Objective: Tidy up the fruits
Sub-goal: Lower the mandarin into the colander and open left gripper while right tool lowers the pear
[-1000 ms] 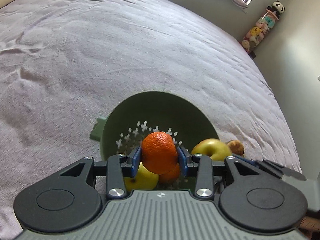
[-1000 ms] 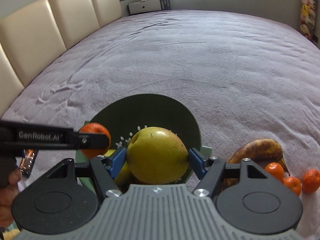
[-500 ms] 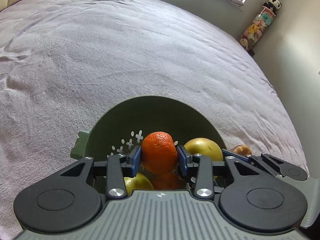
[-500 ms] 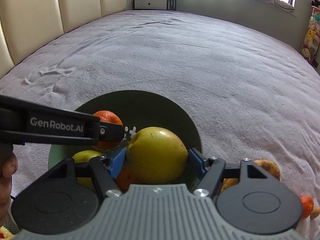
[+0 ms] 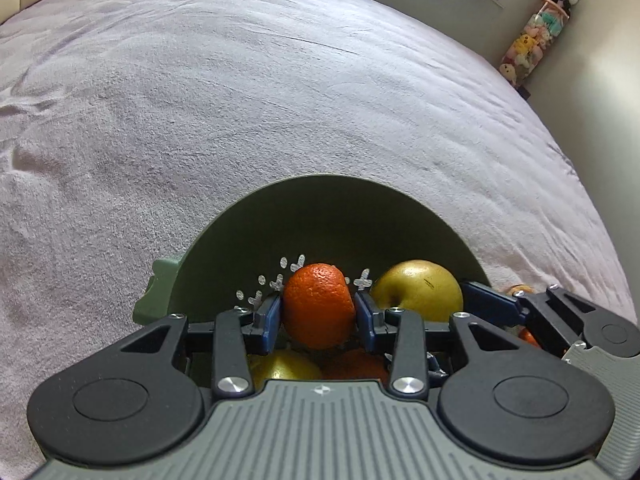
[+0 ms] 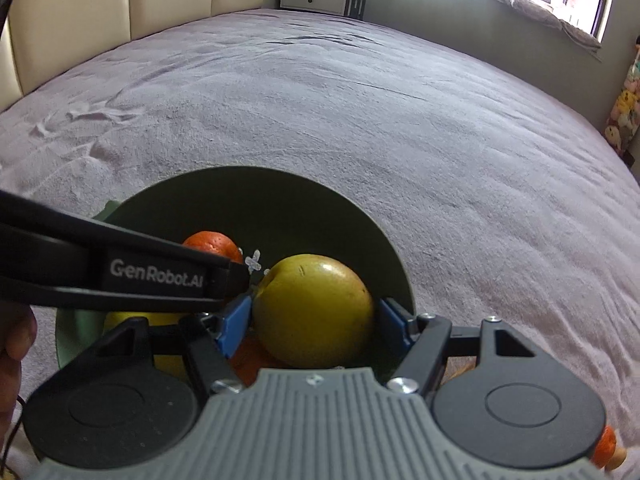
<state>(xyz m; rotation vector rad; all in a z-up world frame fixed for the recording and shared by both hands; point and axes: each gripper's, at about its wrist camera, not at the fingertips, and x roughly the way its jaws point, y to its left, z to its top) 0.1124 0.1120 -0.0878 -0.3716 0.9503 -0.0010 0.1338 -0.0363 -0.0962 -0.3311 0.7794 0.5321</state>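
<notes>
A green perforated bowl (image 5: 320,208) sits on the bed, seen also in the right wrist view as the bowl (image 6: 280,200). My left gripper (image 5: 318,312) is shut on an orange tangerine (image 5: 318,304) and holds it inside the bowl. My right gripper (image 6: 314,320) is shut on a yellow apple (image 6: 314,308), also over the bowl; this apple (image 5: 418,290) shows beside the tangerine in the left wrist view. Beneath them lie another yellow fruit (image 5: 286,368) and an orange one (image 5: 352,364). The left gripper's finger (image 6: 120,276) crosses the right wrist view, with the tangerine (image 6: 212,242) behind it.
The bed's grey-purple cover (image 5: 240,100) spreads all around the bowl. A tangerine (image 6: 606,444) lies on the cover at the lower right. A padded headboard (image 6: 120,8) stands at the far left; stuffed toys (image 5: 532,44) stand by the wall. A hand (image 6: 12,344) shows at the left edge.
Both grippers have sunk lower into the bowl with their fruits, which now sits closer and larger. The banana and loose tangerines at the right have mostly slid out of view.
</notes>
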